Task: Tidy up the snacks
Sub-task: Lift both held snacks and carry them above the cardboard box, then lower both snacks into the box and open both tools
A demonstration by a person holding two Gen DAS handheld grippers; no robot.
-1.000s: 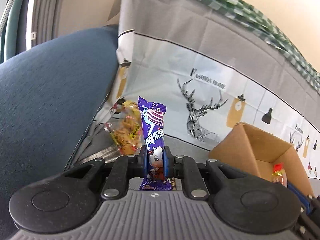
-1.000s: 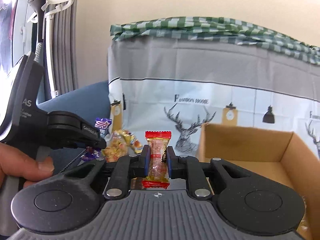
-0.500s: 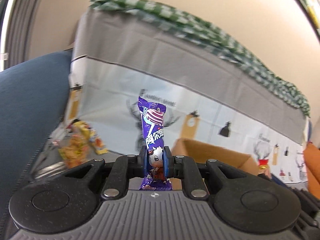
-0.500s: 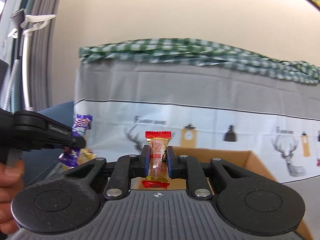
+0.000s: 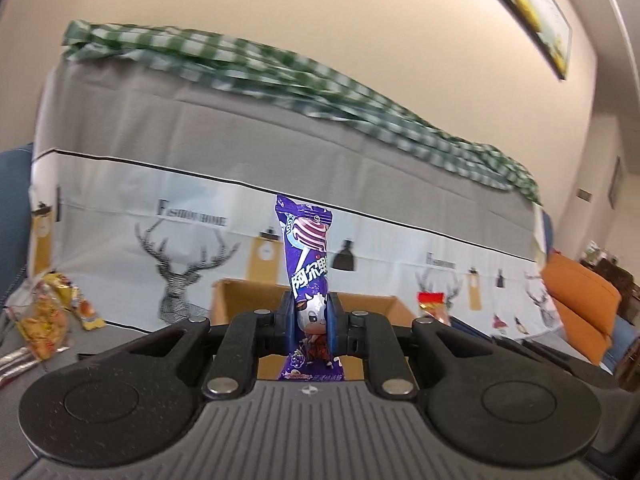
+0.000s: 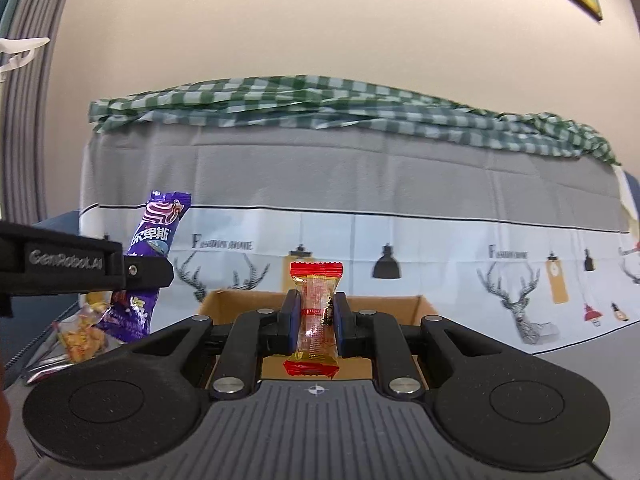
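Both hands have swung from the snack pile [image 5: 52, 312] toward the cardboard box [image 6: 240, 300], the left gripper [image 5: 311, 316] still clamping the purple lollipop packet [image 5: 306, 248], the right gripper [image 6: 316, 320] the red-ended candy [image 6: 316, 304], open air above the rim.

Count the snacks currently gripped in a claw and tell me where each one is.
2. A purple lollipop packet stands upright in the left claw; a red-ended candy stands upright in the right claw. More loose snacks lie ungripped at left, some possibly hidden.
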